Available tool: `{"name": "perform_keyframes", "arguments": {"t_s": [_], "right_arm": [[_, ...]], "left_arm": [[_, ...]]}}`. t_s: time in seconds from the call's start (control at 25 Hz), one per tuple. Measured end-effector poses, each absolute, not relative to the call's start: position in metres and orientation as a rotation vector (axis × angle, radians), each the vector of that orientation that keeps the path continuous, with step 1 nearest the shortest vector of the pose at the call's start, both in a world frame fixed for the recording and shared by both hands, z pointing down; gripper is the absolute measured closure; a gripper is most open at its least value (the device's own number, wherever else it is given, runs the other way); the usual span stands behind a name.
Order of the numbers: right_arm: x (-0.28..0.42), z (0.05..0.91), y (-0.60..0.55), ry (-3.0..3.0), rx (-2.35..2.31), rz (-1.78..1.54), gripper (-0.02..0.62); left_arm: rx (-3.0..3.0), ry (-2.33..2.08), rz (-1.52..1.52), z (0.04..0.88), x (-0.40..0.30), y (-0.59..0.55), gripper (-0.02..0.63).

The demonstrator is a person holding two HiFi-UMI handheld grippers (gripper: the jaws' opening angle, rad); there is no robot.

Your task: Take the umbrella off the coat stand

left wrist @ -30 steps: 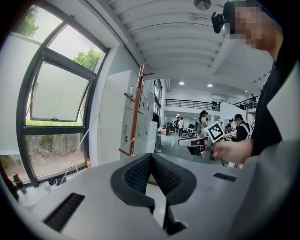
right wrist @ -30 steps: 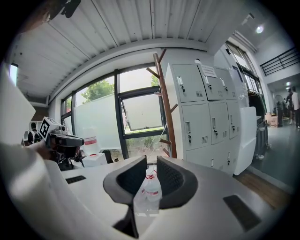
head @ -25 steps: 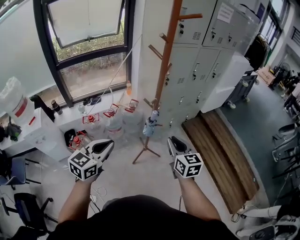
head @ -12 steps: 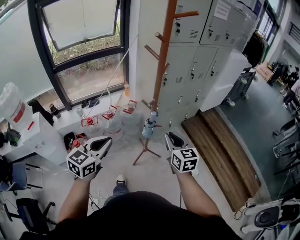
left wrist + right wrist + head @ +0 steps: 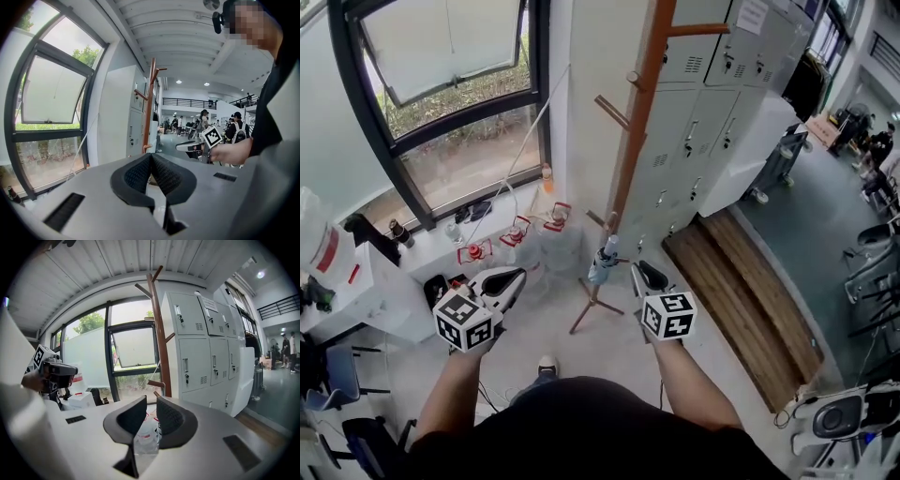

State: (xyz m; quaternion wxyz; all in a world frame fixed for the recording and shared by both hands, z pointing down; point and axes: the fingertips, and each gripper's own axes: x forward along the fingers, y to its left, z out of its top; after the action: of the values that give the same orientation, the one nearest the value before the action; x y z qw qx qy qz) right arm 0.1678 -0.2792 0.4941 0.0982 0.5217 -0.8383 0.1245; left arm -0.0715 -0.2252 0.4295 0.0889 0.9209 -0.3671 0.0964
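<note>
The wooden coat stand (image 5: 635, 141) rises in front of the grey lockers, with pegs on both sides. A folded pale-blue umbrella (image 5: 603, 262) hangs from a low peg near its foot. My left gripper (image 5: 512, 277) is held left of the stand, its pads touching at the tips with nothing in them. My right gripper (image 5: 644, 273) is just right of the umbrella and apart from it, its jaws parted and empty. The stand's pole (image 5: 159, 338) stands straight ahead in the right gripper view, beyond the open right gripper (image 5: 151, 402). In the left gripper view the stand (image 5: 149, 108) is ahead, past the left gripper (image 5: 151, 156).
Several water jugs with red caps (image 5: 525, 239) crowd the floor under the window (image 5: 450, 103). Grey lockers (image 5: 712, 103) back the stand, and a wooden platform (image 5: 750, 291) lies right of it. A white desk (image 5: 356, 281) is at left, chairs at far right.
The person has stepped forward. Both grippers have moved towards the coat stand, which now stands closer and larger. Neither gripper has visibly opened or closed.
</note>
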Motion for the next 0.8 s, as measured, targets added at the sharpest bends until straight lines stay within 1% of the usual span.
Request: {"name": "perform_keyframes", "arguments": {"t_s": [0.4, 0.8], "right_arm": [[0.144, 0.508, -0.339, -2.375, 1.633, 0.401, 0.517], [0.128, 0.526, -0.369, -2.250, 1.737, 0.451, 0.511]], "left_arm": [[2.757, -0.958, 0.287, 0.438, -0.100, -0.303, 0.584], [2.788, -0.786, 0.301, 0.451, -0.114, -0.364, 0.584]]}}
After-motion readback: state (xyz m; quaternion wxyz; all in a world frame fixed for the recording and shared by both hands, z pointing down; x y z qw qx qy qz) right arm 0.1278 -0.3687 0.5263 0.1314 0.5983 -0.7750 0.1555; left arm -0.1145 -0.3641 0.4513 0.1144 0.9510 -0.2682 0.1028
